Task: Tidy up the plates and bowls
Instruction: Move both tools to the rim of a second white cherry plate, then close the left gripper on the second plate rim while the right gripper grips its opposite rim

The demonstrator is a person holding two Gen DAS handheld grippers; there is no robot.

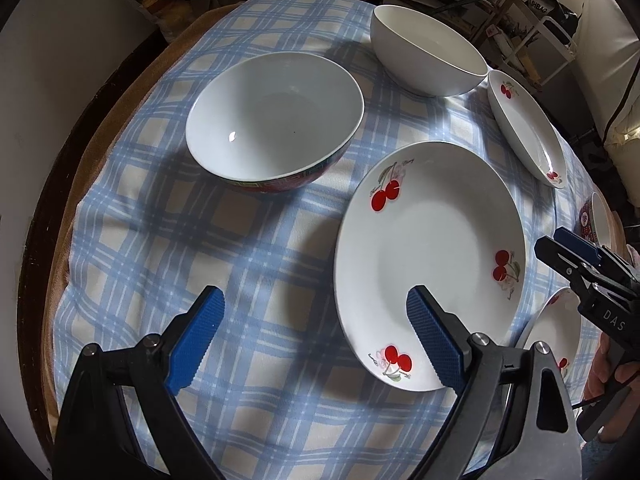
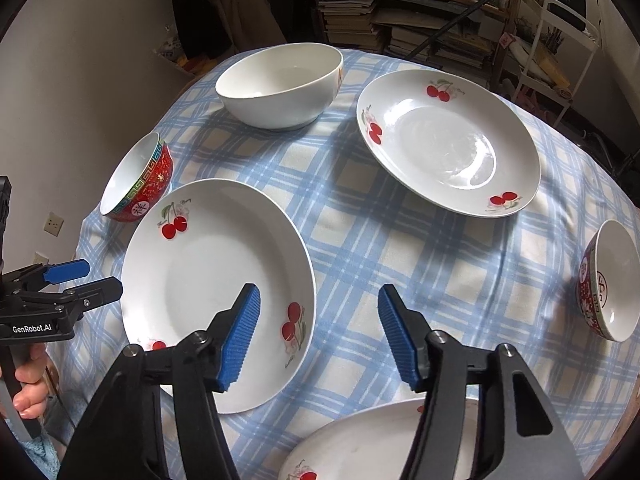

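Three white cherry plates lie on the checked cloth: a near one [image 1: 432,264] [image 2: 216,288], a far one [image 1: 528,128] [image 2: 448,140], and one at the front edge [image 1: 556,328] [image 2: 376,444]. A red-patterned bowl [image 1: 276,120] [image 2: 138,178] stands left, a plain white bowl [image 1: 428,50] [image 2: 280,84] at the back, and a second red bowl [image 2: 610,280] at the right. My left gripper [image 1: 316,320] is open and empty, its right finger over the near plate's rim. My right gripper [image 2: 320,324] is open and empty above the cloth, beside the near plate.
The round table's wooden edge [image 1: 60,208] curves along the left. A shelf of books [image 2: 400,8] and a white cart [image 2: 560,40] stand behind the table. A grey wall [image 2: 80,60] is at the left.
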